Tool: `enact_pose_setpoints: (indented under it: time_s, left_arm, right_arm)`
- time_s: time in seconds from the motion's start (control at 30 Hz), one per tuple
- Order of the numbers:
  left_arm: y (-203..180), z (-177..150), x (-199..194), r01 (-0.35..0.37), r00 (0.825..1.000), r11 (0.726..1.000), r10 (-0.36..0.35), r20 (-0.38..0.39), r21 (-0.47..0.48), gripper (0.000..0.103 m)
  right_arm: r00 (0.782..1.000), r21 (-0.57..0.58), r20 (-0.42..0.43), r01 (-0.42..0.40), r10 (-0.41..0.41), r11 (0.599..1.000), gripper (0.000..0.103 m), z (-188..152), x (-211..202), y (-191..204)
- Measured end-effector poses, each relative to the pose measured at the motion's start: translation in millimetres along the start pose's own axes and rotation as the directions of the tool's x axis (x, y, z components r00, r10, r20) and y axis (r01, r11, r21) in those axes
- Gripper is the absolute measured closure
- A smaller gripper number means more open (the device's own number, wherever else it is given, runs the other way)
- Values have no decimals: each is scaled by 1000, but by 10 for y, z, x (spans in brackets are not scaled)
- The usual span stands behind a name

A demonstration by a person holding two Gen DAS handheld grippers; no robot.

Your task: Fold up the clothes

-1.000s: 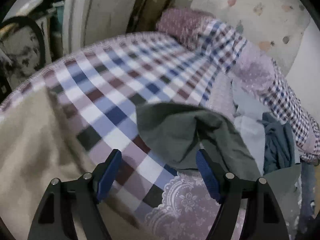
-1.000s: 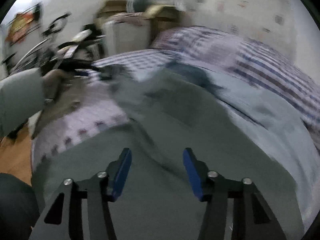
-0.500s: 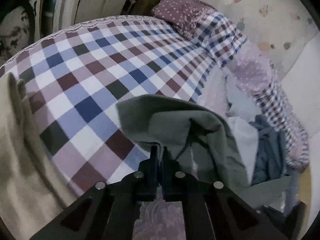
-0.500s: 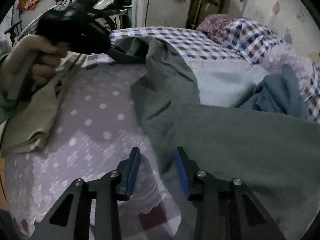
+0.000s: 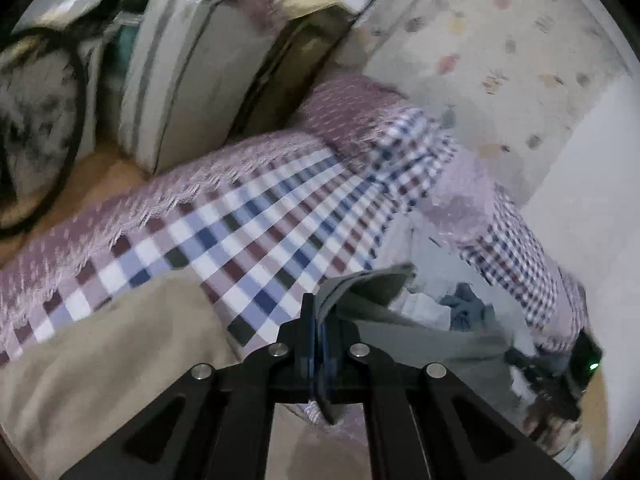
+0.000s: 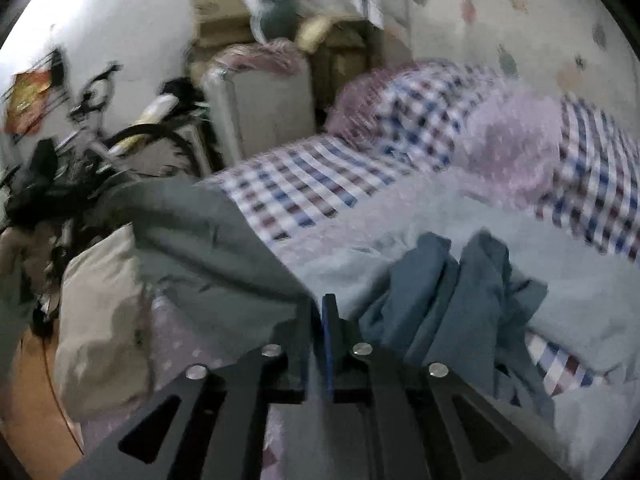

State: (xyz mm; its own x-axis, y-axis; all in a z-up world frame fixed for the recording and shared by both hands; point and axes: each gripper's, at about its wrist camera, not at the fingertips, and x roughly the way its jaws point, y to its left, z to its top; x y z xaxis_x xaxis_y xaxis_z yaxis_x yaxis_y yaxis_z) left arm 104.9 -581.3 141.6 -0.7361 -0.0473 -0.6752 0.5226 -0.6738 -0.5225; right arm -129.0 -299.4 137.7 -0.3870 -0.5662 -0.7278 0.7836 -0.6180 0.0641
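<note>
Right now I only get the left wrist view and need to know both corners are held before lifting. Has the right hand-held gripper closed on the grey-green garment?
Observer: Yes, the right hand-held gripper is shut on the grey-green garment.
Operator: Anything lying close to that grip?
Observer: A crumpled blue garment lies just right of it, on a pale blue one.
Operator: And on the other side?
Observer: A folded beige garment sits at the bed's left edge.
</note>
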Motion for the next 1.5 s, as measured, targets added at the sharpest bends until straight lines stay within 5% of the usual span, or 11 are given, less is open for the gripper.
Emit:
enact_pose_setpoints:
  time_s: [0.13, 0.27, 0.5, 0.7, 0.73, 0.77, 0.83, 1.03, 1.17, 1.3, 1.5]
  left_arm:
    - [225, 36, 359, -32, 999, 999, 31, -29, -34, 50]
    - [445, -89, 359, -22, 1000, 999, 23, 2, -37, 31]
    - [408, -247, 358, -126, 992, 979, 121, 43, 162, 31]
    - [-5, -239, 868, -229, 970, 899, 242, 12, 374, 31]
    - [-49, -230, 963, -236, 967, 892, 256, 1, 385, 44]
    - [-81, -212, 1064, -247, 962, 891, 273, -16, 382, 90]
    - [-77, -169, 1132, -267, 955, 903, 295, -33, 337, 101]
    - [78, 183, 374, -75, 989, 997, 70, 132, 31, 101]
    - [204, 382, 412, -226, 964, 970, 236, 124, -92, 96]
    - [318, 393, 636, -461, 880, 872, 473, 41, -164, 74]
    - [-724, 138, 685, -176, 974, 976, 153, 169, 129, 37]
  right_arm:
    - [987, 39, -126, 102, -97, 994, 84, 63, 422, -41]
    - [993, -10, -65, 95, -96, 995, 62, -36, 254, 68]
    - [999, -24, -8, 51, -52, 998, 60, -285, -72, 169]
    - [1000, -39, 3, 15, -15, 999, 60, -475, -269, 264]
    - [1000, -42, 5, 16, -15, 999, 60, -497, -294, 258]
    - [1000, -41, 6, 20, -20, 999, 60, -513, -313, 243]
    - [1000, -38, 10, 22, -21, 999, 60, -550, -381, 197]
    - [997, -15, 51, 56, -56, 998, 60, -687, -763, -72]
    - [993, 49, 69, 92, -95, 995, 60, -849, -1063, -411]
    - [987, 138, 74, 131, -142, 982, 56, -1076, -1363, -799]
    - [973, 228, 82, 191, -214, 955, 50, -1485, -1862, -1367]
